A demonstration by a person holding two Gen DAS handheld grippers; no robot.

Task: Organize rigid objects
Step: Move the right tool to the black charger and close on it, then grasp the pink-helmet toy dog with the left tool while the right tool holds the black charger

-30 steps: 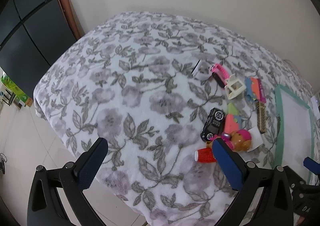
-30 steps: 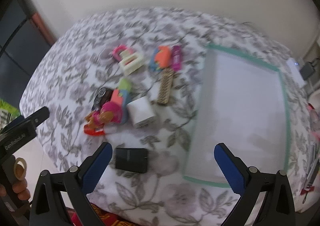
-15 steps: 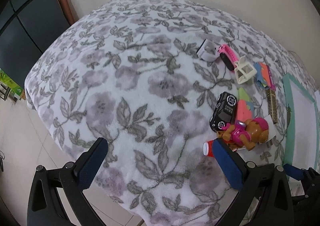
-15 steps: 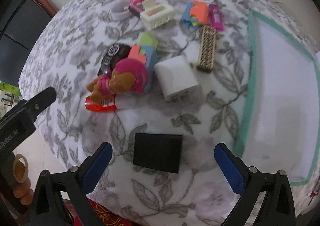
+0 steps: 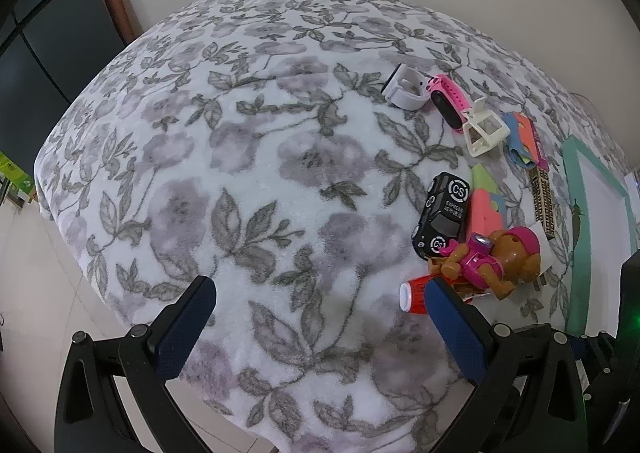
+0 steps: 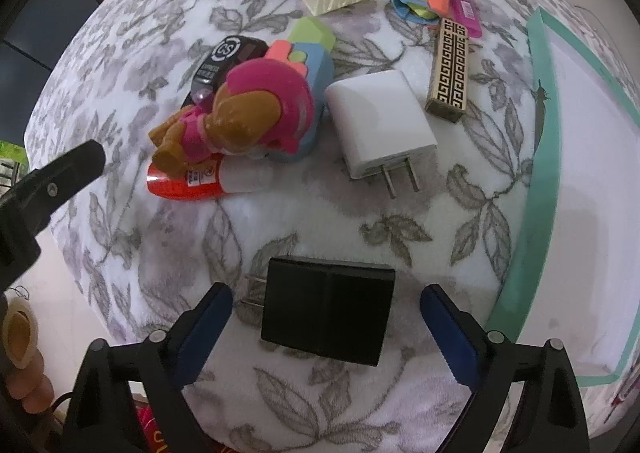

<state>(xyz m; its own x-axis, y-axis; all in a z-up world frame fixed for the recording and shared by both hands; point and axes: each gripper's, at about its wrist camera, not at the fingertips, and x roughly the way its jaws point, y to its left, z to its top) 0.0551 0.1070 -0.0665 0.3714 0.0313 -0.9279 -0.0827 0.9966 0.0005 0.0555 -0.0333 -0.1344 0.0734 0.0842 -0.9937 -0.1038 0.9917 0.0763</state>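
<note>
The right tongs (image 6: 326, 327) have dropped closer since the earlier frame: the black charger (image 6: 328, 315) (lower centre) now sits between their closing blue pads (image 6: 448, 333), untouched, on the floral tabletop (image 6: 280, 221). The left tongs (image 5: 320, 329) hang spread wide, empty.

A fleecy, matt floral blanket (image 6: 280, 221) carries a matt black plastic charger (image 6: 326, 319), a smooth white plastic charger (image 6: 380, 121) with bare metal prongs, and, at ten o'clock, a glossy plastic puppy figure (image 6: 244, 115).
</note>
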